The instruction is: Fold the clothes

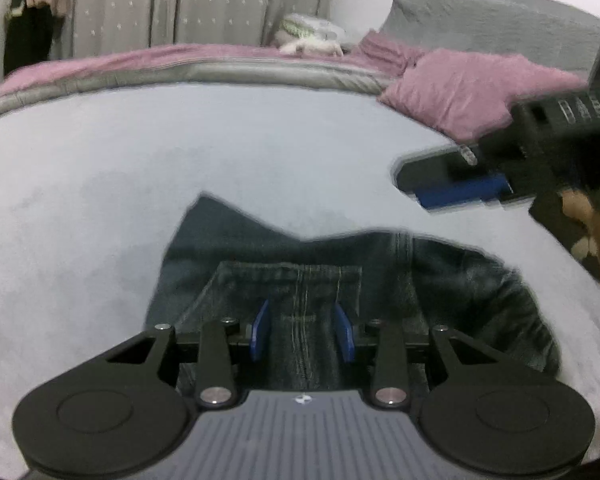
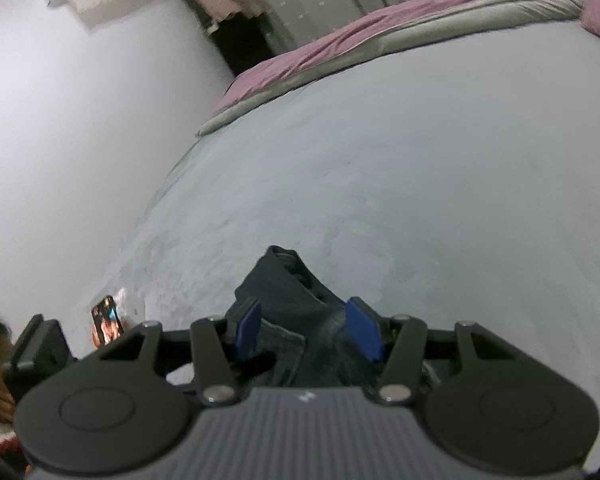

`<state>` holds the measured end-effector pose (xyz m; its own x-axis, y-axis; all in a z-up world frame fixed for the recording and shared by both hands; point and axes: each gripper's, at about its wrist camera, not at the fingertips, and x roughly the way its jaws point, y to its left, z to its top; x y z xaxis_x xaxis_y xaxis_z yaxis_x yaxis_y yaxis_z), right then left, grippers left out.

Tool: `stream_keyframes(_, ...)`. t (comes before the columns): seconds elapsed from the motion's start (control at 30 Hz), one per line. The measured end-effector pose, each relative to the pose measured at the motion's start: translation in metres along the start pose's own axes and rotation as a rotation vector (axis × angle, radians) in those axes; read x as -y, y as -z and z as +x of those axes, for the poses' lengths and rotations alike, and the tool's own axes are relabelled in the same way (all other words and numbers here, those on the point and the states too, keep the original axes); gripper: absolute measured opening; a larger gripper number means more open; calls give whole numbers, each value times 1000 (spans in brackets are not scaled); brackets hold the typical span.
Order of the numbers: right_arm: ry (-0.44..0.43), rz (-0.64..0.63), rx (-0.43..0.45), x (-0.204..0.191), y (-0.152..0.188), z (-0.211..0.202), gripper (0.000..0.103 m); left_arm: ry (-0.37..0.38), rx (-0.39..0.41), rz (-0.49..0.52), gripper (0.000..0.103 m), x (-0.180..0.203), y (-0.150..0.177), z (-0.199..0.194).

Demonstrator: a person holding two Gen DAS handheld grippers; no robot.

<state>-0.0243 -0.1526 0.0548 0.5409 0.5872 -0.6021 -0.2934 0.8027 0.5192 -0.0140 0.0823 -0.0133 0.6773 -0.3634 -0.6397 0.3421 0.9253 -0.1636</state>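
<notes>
Denim, dark blue: one pair of jeans (image 1: 340, 280), lying partly folded and bunched on a pale grey bedspread (image 1: 180, 152). Judged heavy for clothing, thick and fairly stiff at seams and waistband, unlikely to slip; best held at a seam, hem or waistband edge.

Left gripper (image 1: 302, 332): blue pads apart, hovering above the stitched seam, not pressing on cloth.

Right gripper (image 2: 308, 330): pads apart with a denim fold bunched between them; whether they pinch it cannot be told.

Also present: pink pillow (image 1: 460, 92), pink blanket (image 1: 160, 60), phone (image 2: 107, 320) at the bed edge.
</notes>
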Motion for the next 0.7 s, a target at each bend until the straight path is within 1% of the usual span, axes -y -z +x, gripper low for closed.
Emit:
stream_keyframes(0.1,14,-38,-41,-10,-9,24,49,20,-25,46,34,2,10,2)
stream_keyframes(0.23,31,-70,-97,-17,-17,58,48,63,-55,64,34,0,17,1)
stream_keyframes(0.37,45,-89,-146,-22,-21,89,47,92,-73,42,34,-5,16,2)
stream_keyframes(0.53,78,-155,-177,-35,-22,111,46,97,-76,52,34,-5,17,2)
stream_keyframes(0.6,94,-181,-194,-39,-22,118,42,98,-79,55,34,-4,16,2)
stream_keyframes(0.67,113,-215,-211,-43,-19,123,32,102,-82,54,34,-6,16,1)
stream_keyframes(0.7,125,-235,-217,-45,-18,126,28,103,-84,53,34,-5,16,1)
